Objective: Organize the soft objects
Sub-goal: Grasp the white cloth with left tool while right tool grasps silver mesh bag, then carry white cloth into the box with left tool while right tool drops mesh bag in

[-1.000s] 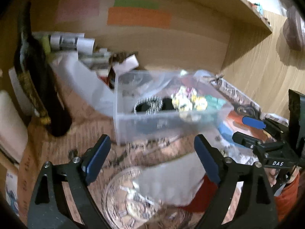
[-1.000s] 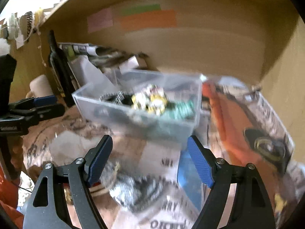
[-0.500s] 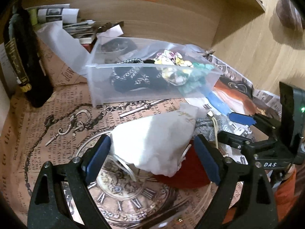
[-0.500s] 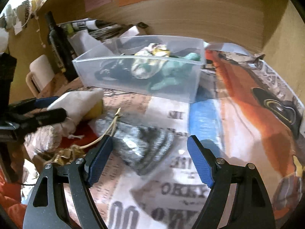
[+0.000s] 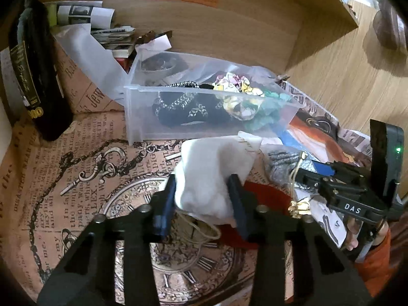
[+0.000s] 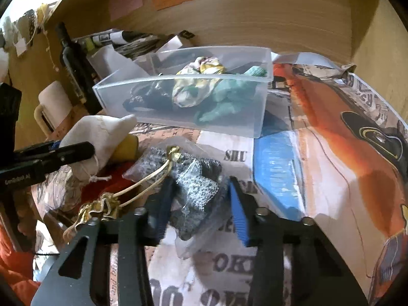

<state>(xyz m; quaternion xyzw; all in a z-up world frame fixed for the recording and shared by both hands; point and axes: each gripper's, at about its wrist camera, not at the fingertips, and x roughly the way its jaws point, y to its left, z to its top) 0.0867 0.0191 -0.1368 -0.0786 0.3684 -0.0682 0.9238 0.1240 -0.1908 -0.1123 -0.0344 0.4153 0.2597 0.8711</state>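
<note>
My left gripper [image 5: 202,199] has its jaws closing, and both blue pads press on a white cloth pouch [image 5: 211,168] that lies on a red cloth [image 5: 265,196]. In the right wrist view the right gripper [image 6: 199,201] is closing too, around a grey glittery pouch [image 6: 196,191] in clear wrap with a gold drawstring [image 6: 153,178]; its pads touch the pouch. Behind both stands a clear plastic bin [image 5: 142,117] holding a black-and-white scrunchie [image 5: 183,104], a floral cloth [image 6: 199,86] and a green cloth [image 6: 229,97]. The two pouches lie side by side in front of the bin.
A dark bottle [image 5: 38,76] stands at the left, with stacked papers [image 5: 112,35] against the wooden back wall. Printed newspaper-style sheets [image 5: 76,178] cover the surface. A pale mug [image 6: 51,104] stands beside the bottle. A hand in an orange sleeve [image 5: 374,255] holds the right gripper.
Both grippers have sunk toward the surface. Their wide-open jaws have narrowed, the left around the white pouch and the right around the grey pouch.
</note>
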